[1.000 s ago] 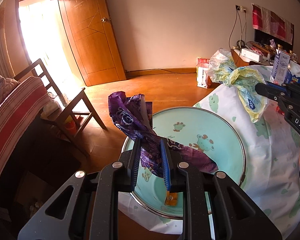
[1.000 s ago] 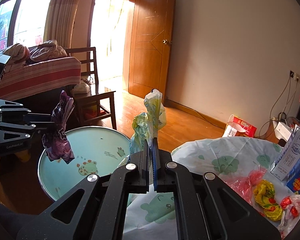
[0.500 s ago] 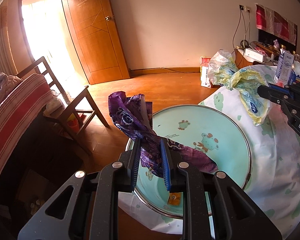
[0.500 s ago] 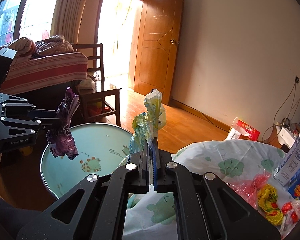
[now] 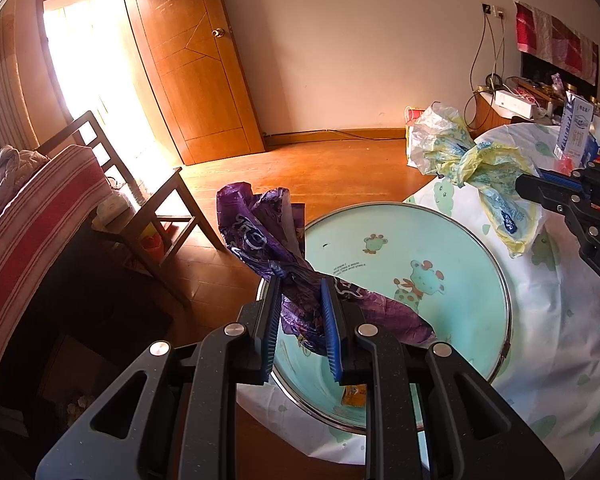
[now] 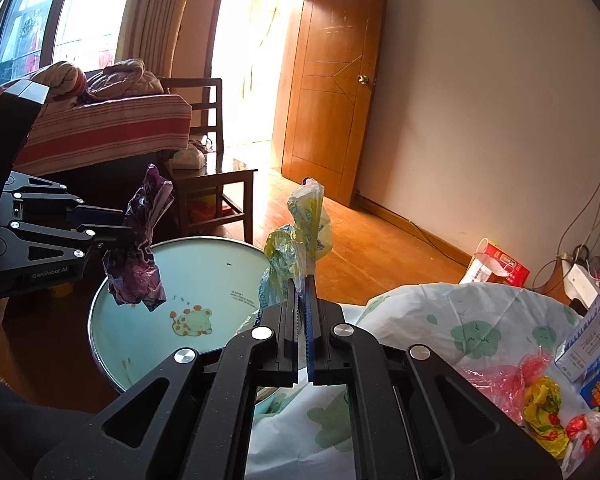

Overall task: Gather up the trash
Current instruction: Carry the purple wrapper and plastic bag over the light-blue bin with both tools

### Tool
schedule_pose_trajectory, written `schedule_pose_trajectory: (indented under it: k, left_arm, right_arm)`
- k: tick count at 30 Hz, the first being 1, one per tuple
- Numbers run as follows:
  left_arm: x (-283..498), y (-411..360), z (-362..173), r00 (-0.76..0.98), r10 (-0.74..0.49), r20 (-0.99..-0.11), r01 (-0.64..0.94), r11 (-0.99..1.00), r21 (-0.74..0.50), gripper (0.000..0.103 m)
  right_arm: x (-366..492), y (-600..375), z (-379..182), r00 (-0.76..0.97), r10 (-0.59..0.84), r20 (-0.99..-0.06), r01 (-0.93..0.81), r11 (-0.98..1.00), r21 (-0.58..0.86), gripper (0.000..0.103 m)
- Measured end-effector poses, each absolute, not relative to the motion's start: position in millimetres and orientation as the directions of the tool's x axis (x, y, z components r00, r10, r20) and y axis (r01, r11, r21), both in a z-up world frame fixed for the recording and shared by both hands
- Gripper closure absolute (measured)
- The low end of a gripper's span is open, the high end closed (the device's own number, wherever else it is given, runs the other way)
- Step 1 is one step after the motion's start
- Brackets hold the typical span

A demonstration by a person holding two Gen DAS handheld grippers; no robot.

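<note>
My left gripper [image 5: 300, 292] is shut on a crumpled purple wrapper [image 5: 260, 236] and holds it above the near rim of a mint-green basin [image 5: 440, 240]. The wrapper also shows in the right wrist view [image 6: 140, 256], held by the left gripper [image 6: 126, 224]. My right gripper [image 6: 302, 284] is shut on a yellow and clear plastic bag [image 6: 300, 236], held above the basin's [image 6: 204, 264] right edge. In the left wrist view the bag [image 5: 476, 164] hangs from the right gripper [image 5: 524, 190]. An orange scrap [image 5: 354, 394] lies in the basin.
A table with a white cartoon-print cloth [image 6: 440, 320] holds red and yellow wrappers [image 6: 540, 396] and a milk carton [image 6: 596, 332]. A wooden chair [image 5: 148, 200] and a striped bed [image 5: 28, 208] stand to the left. A red and white bag [image 6: 496, 268] sits on the floor.
Both grippers have shifted slightly to the left over the basin with their trash still held. The grips have not changed.
</note>
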State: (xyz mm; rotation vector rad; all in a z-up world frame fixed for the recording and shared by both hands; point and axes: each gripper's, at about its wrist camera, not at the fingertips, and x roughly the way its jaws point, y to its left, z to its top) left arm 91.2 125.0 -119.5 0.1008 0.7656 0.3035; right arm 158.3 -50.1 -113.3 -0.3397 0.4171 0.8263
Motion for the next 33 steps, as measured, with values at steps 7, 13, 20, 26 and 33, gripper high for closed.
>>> schedule_pose_trajectory:
  k: [7, 13, 20, 26, 33]
  left_arm:
    - [90.9, 124.8, -120.4, 0.678, 0.3, -0.671, -0.228, 0.954, 0.197, 0.083]
    - [90.9, 125.4, -120.9, 0.678, 0.295, -0.673, -0.225, 0.955, 0.193, 0.083]
    - [91.2, 126.4, -121.8, 0.677, 0.292, -0.676, -0.223, 0.956, 0.19, 0.083]
    - [91.9, 127.0, -122.3, 0.676, 0.288, -0.679, -0.219, 0.957, 0.188, 0.083]
    - [93.0, 125.9, -123.3, 0.675, 0.284, -0.681, -0.216, 0.959, 0.186, 0.082]
  right_arm:
    - [157.4, -49.8, -113.3, 0.604, 0.634, -0.483, -0.765, 0.631, -0.129, 0.099]
    - [157.5, -50.2, -113.2, 0.604, 0.634, -0.483, -0.765, 0.631, -0.13, 0.099]
    - [156.5, -50.5, -113.1, 0.604, 0.634, -0.483, -0.766, 0.63, -0.132, 0.099]
    - [155.3, -48.8, -114.5, 0.6, 0.636, -0.486, -0.77, 0.623, -0.135, 0.099]
    - [155.3, -47.9, -114.7, 0.593, 0.64, -0.49, -0.777, 0.613, -0.14, 0.099]
